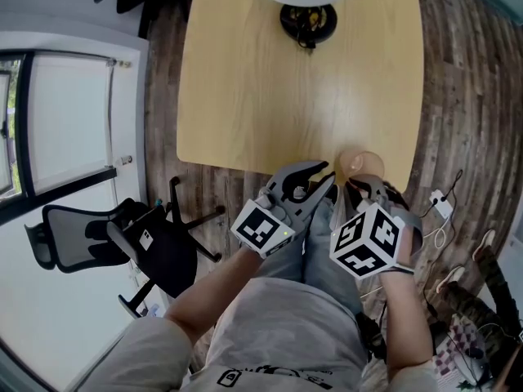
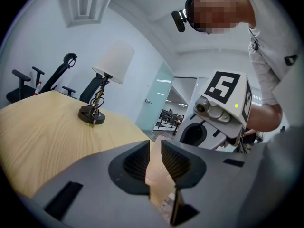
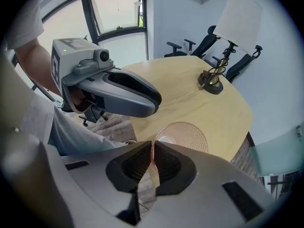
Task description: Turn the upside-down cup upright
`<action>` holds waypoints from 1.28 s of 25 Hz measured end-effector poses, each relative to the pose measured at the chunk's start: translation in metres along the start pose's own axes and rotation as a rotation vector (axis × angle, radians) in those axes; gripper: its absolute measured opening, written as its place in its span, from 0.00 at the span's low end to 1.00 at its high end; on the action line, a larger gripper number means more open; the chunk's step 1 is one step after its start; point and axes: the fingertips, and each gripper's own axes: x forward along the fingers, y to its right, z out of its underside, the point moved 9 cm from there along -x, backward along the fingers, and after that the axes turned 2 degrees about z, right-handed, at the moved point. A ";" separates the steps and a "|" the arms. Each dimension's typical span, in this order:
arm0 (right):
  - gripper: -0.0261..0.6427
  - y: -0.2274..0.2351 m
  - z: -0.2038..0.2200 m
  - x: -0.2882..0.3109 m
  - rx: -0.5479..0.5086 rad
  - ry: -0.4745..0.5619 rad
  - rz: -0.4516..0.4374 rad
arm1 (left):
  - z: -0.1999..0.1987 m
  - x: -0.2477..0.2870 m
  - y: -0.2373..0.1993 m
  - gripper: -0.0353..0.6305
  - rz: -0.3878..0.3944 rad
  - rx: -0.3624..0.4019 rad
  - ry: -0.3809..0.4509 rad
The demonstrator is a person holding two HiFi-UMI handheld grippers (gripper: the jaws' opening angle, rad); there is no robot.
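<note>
A pinkish see-through cup sits at the near right edge of the wooden table. In the right gripper view its mouth faces the camera and its bottom shows inside. My right gripper points steeply down and is shut on the cup's near rim, which runs between the pads. My left gripper hovers just left of the cup, apart from it. Its jaws stand a narrow gap apart and nothing is pressed between them; cup colour shows through the gap. From the right gripper view, the left gripper hangs above the cup.
A table lamp with a black base and white shade stands at the table's far edge. Black office chairs stand on the wood floor at the left, by a window. Cables and a white plug strip lie on the floor at the right.
</note>
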 end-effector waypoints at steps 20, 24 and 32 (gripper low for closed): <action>0.09 -0.003 0.001 0.010 -0.037 -0.023 0.014 | 0.005 0.004 0.006 0.15 0.010 0.017 -0.008; 0.09 -0.004 0.001 0.010 -0.037 -0.020 0.020 | 0.005 0.003 0.006 0.15 0.012 0.016 -0.013; 0.16 -0.003 0.000 0.009 -0.041 -0.006 0.038 | 0.003 0.001 0.005 0.15 0.008 0.022 -0.004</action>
